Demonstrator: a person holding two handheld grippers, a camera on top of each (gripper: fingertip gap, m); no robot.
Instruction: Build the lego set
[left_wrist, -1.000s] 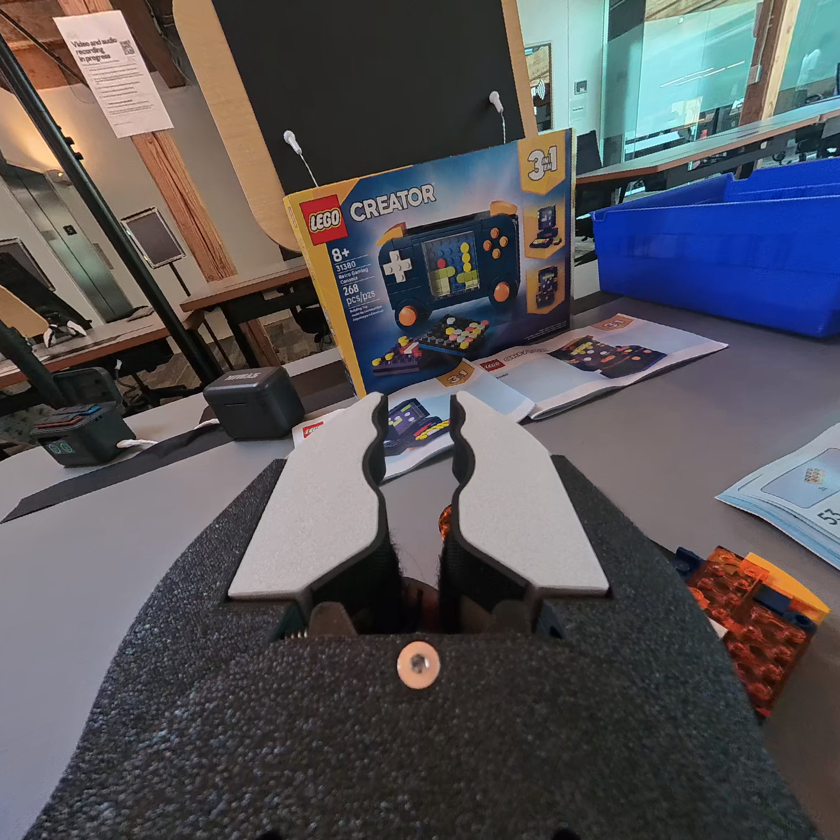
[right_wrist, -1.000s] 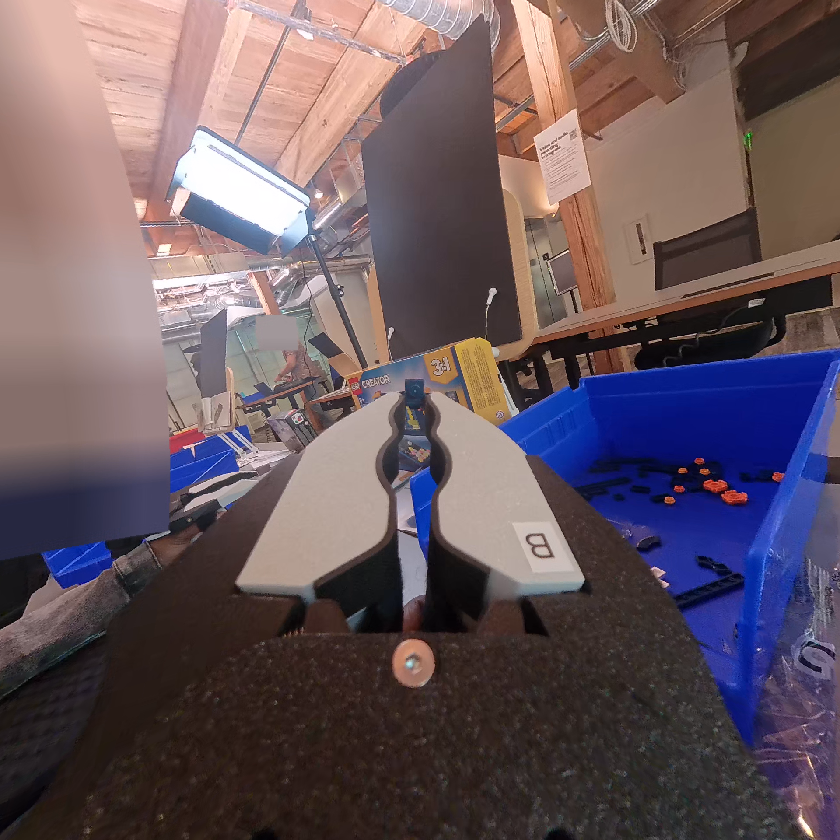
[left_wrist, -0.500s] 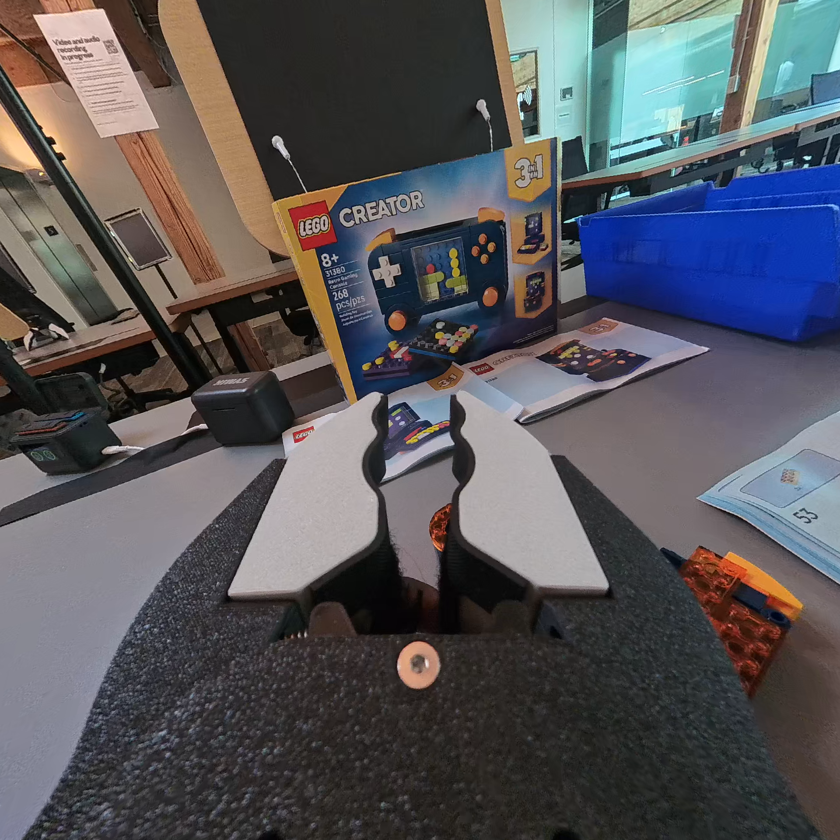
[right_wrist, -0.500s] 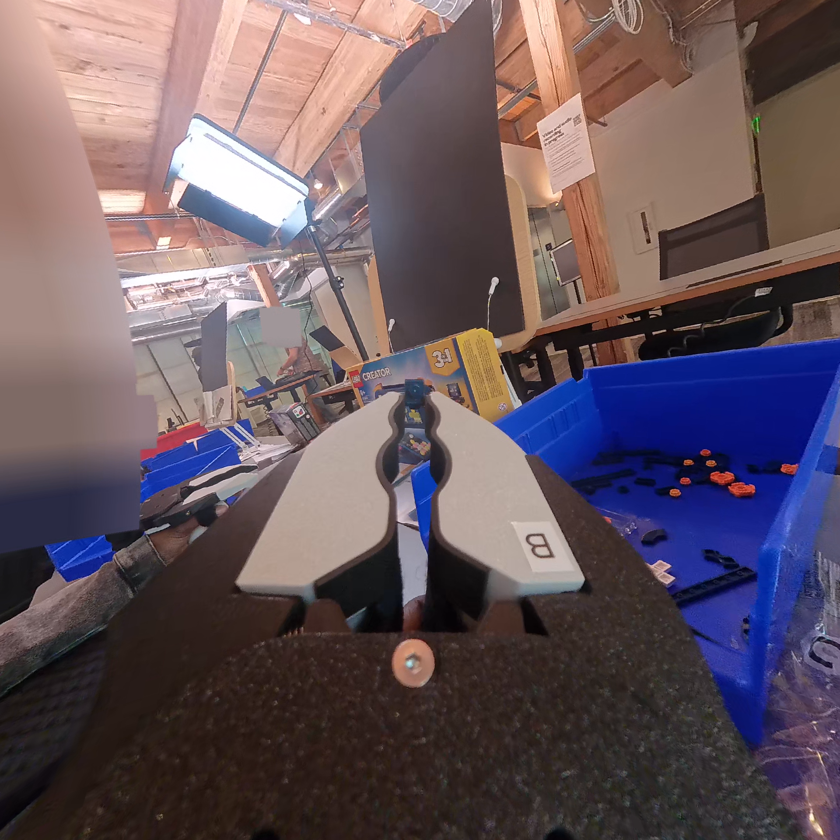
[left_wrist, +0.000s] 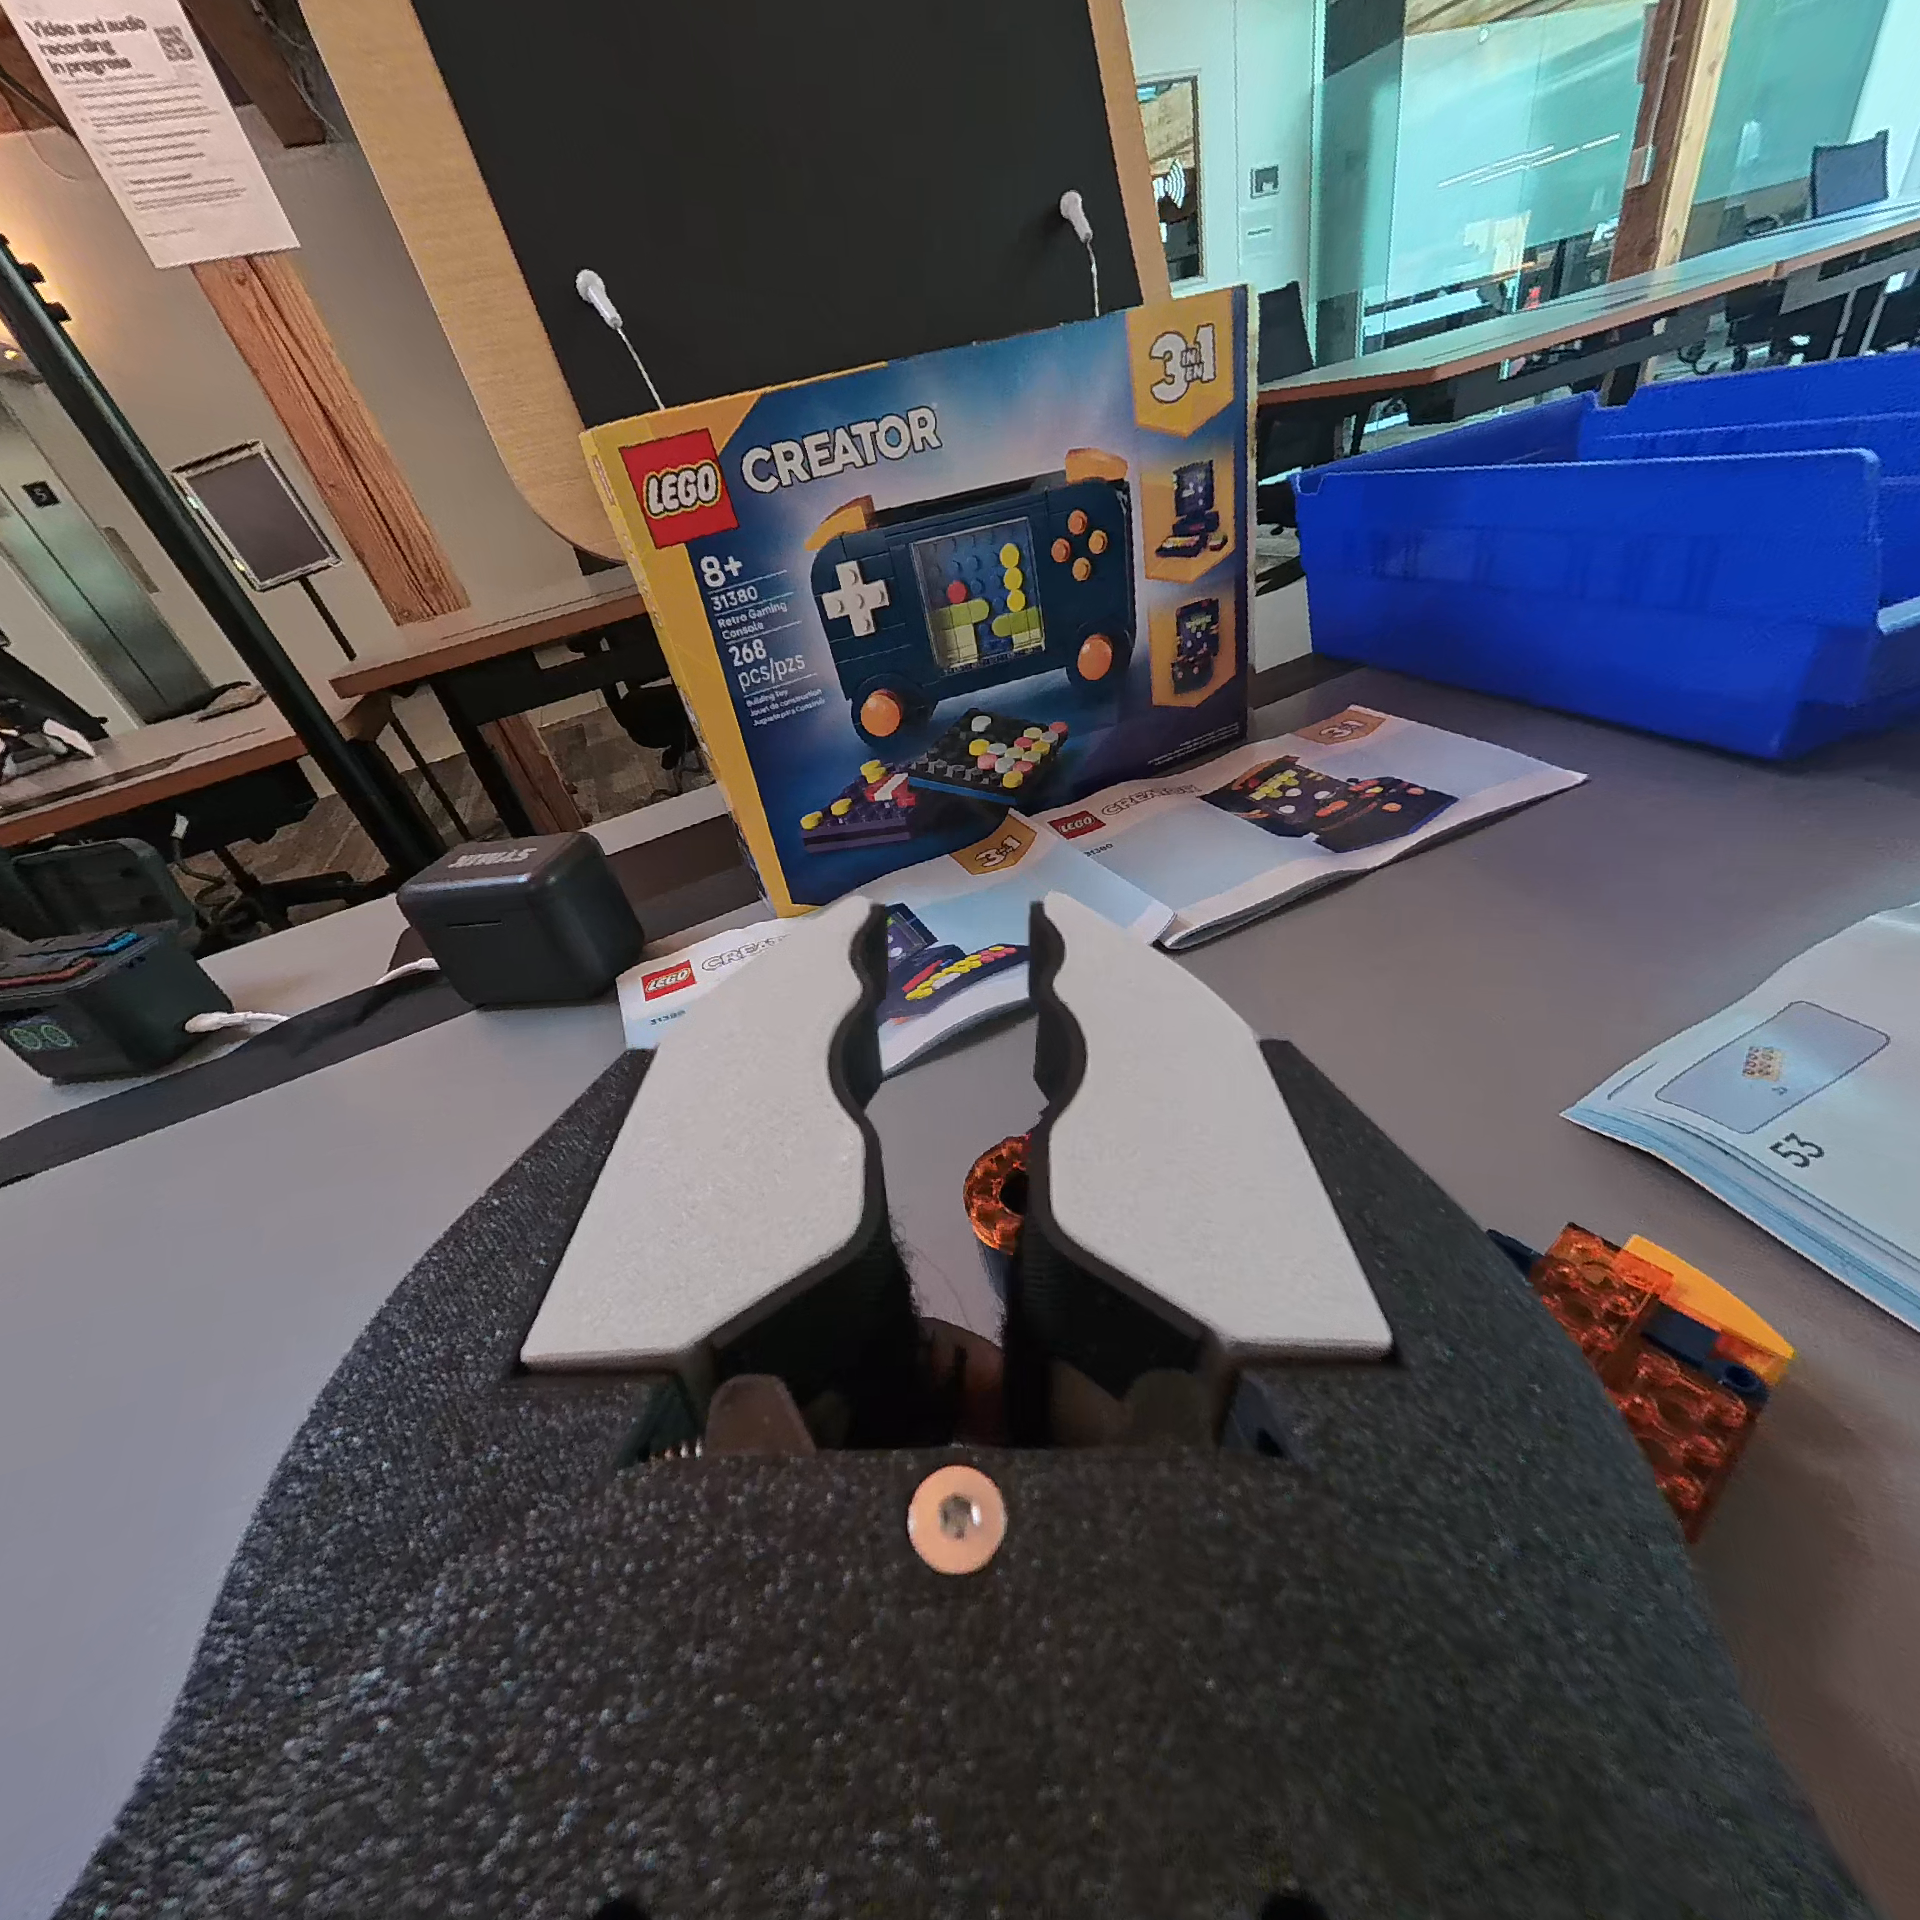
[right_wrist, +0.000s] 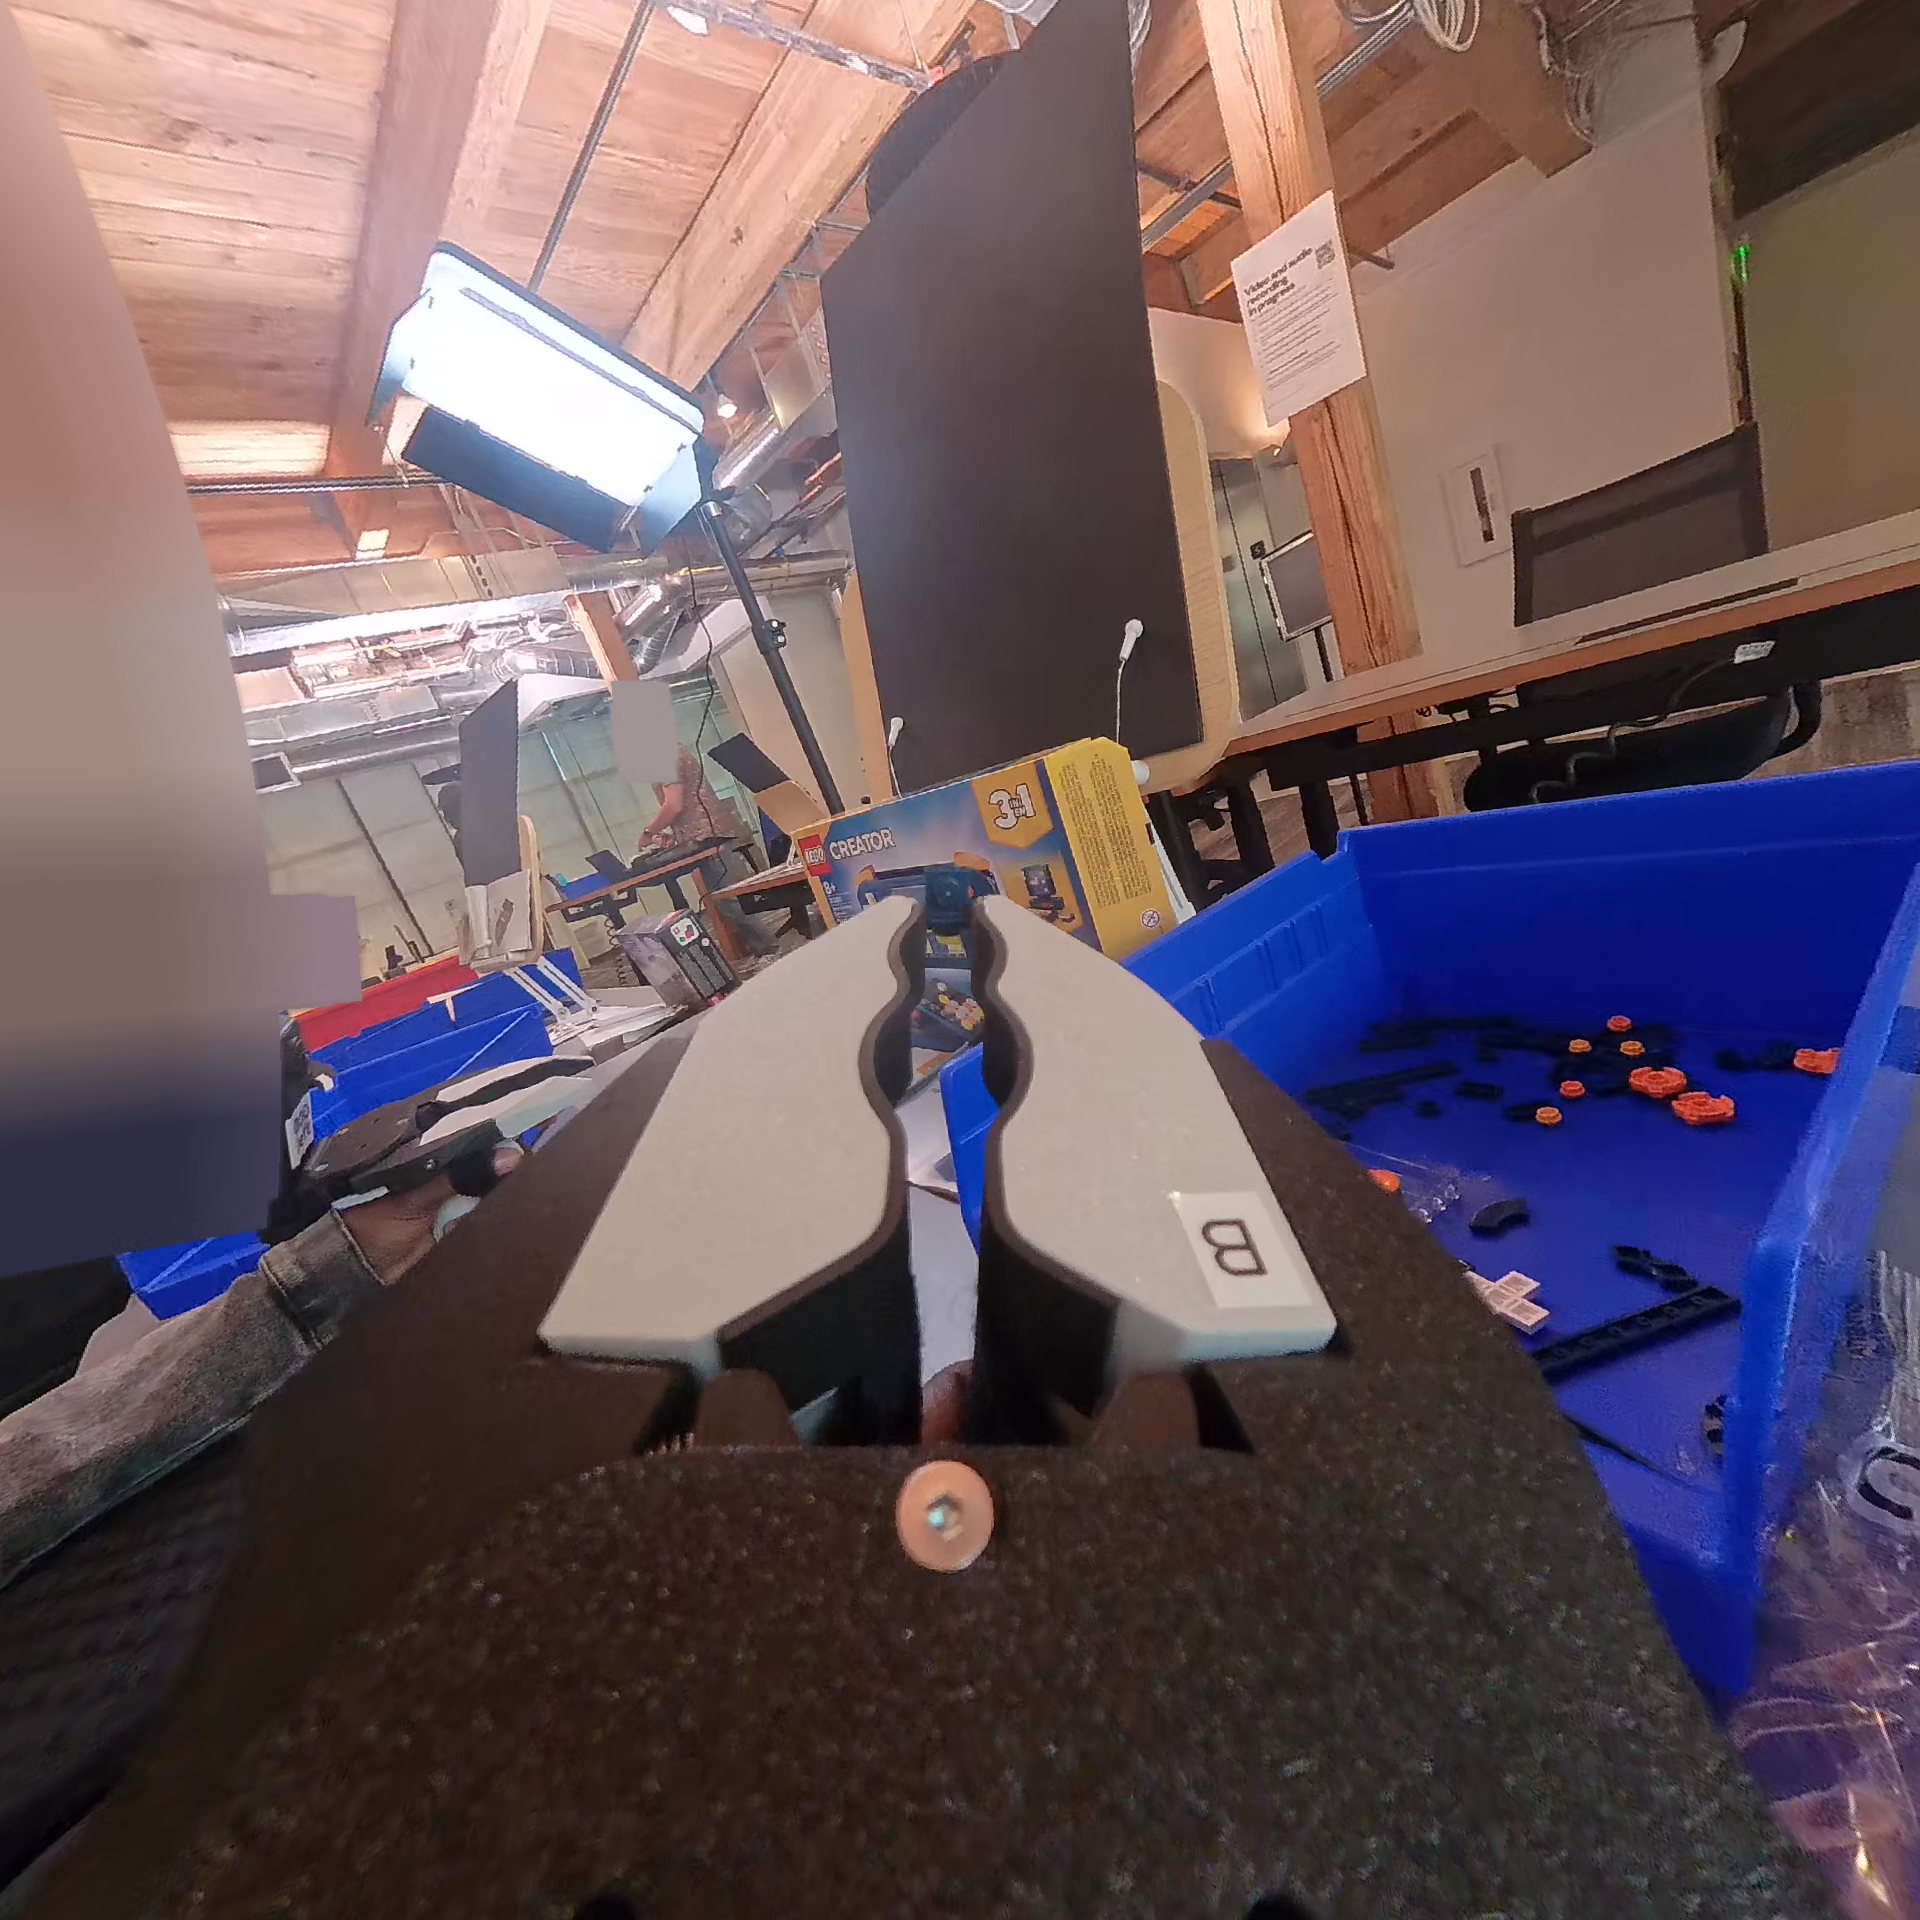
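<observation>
My left gripper (left_wrist: 956, 920) is open and low over the grey table (left_wrist: 312, 1195). Nothing sits between its tips. A translucent orange piece (left_wrist: 992, 1195) shows under the inner edge of its right finger, with a gap to the left finger. It seems to belong to the orange, yellow and dark blue brick build (left_wrist: 1642, 1351) on the table just right of the gripper. My right gripper (right_wrist: 948, 909) is shut on a small dark blue brick (right_wrist: 945, 891) at its tips, held in the air beside the blue bin (right_wrist: 1558, 1195). The left gripper also shows in the right wrist view (right_wrist: 468, 1101), held by a hand.
A toy brick set box (left_wrist: 935, 603) stands ahead with booklets (left_wrist: 1299, 821) before it and an open page (left_wrist: 1766, 1101) at the right. A black cube (left_wrist: 520, 914) stands to the left. The blue bin (left_wrist: 1610, 582) holds several loose dark and orange pieces (right_wrist: 1662, 1081). The grippers' ends are close to 45 cm from one another.
The left view has swung a little, so the box, the bin and the orange build have slid leftward. The right gripper has shifted slightly and still grips the dark blue brick.
</observation>
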